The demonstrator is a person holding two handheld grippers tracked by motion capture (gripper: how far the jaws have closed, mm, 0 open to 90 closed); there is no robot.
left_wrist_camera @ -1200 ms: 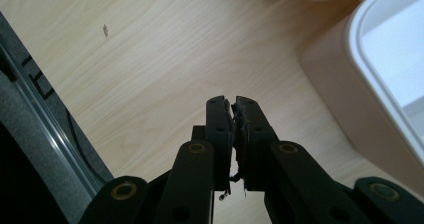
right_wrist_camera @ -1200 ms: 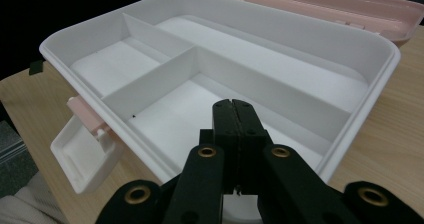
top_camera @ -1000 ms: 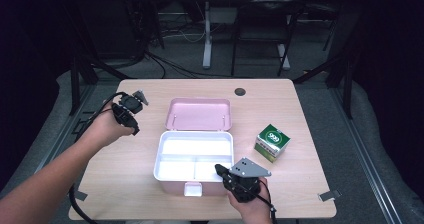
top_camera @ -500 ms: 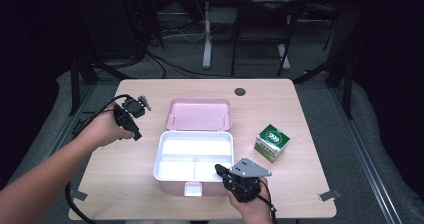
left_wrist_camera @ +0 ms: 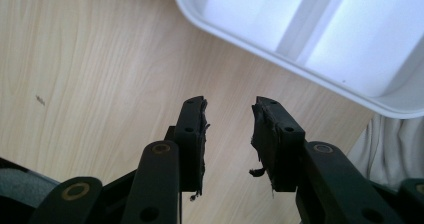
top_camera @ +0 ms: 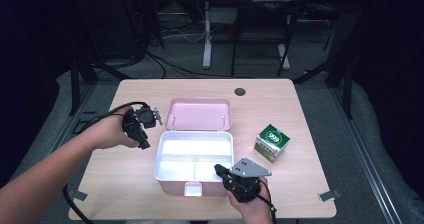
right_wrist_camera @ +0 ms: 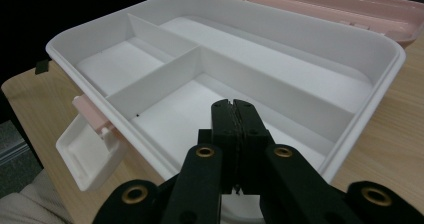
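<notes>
A pink box (top_camera: pixel 195 181) stands mid-table with its pink lid (top_camera: pixel 199 114) flung back. Its white tray (top_camera: pixel 196 146) has empty compartments (right_wrist_camera: pixel 280 59). My left gripper (top_camera: pixel 141 134) hovers just left of the box over bare wood; its jaws have just been opening and stand open with nothing between them (left_wrist_camera: pixel 227 129). The tray's corner (left_wrist_camera: pixel 240 34) lies beyond them. My right gripper (top_camera: pixel 222 171) sits at the box's front right, shut, its tips (right_wrist_camera: pixel 233 104) over the near compartment. A green carton (top_camera: pixel 271 141) rests right of the box.
The box's front latch (right_wrist_camera: pixel 87 149) hangs open toward the table's near edge. A dark round hole (top_camera: pixel 240 91) marks the tabletop (top_camera: pixel 300 184) behind the lid. Cables trail from both grippers off the near side. Dark stands and legs crowd the floor behind.
The left hand has come right and nearer, toward the box's left side, and its jaws have spread apart. The right gripper and the box have kept still.
</notes>
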